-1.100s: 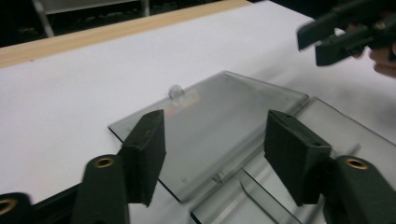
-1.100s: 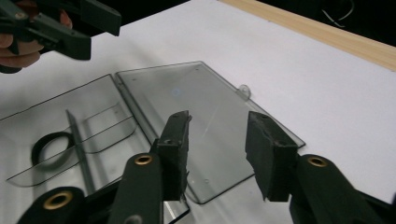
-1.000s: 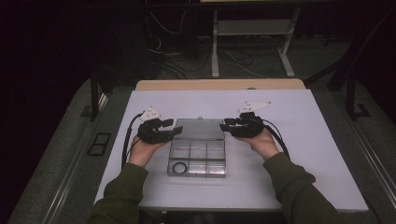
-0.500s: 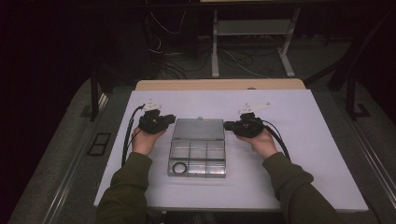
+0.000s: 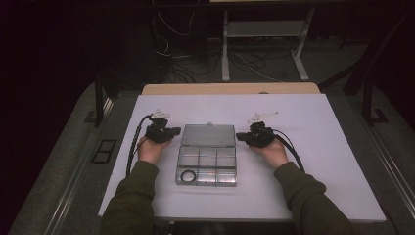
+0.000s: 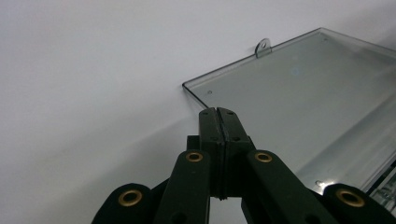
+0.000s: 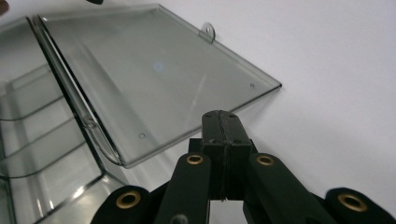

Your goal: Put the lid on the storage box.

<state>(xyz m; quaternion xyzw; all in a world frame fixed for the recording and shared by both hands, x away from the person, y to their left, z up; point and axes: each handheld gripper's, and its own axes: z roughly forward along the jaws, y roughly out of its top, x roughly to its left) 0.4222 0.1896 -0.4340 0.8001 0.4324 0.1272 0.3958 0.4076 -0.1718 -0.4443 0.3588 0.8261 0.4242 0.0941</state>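
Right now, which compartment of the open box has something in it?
The front-left compartment of the clear box, nearest the person's left sleeve: it holds a dark ring. The other compartments look bare from the high view.

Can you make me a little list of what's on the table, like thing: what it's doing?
box: clear plastic organizer box with small compartments, lying open on the table
lid: clear lid flipped back flat, away from the person
ring: dark ring in the near left compartment
left gripper: left gripper beside the lid's left edge, jaws shut, holding nothing
right gripper: right gripper beside the lid's right edge, jaws shut, holding nothing
table: white top
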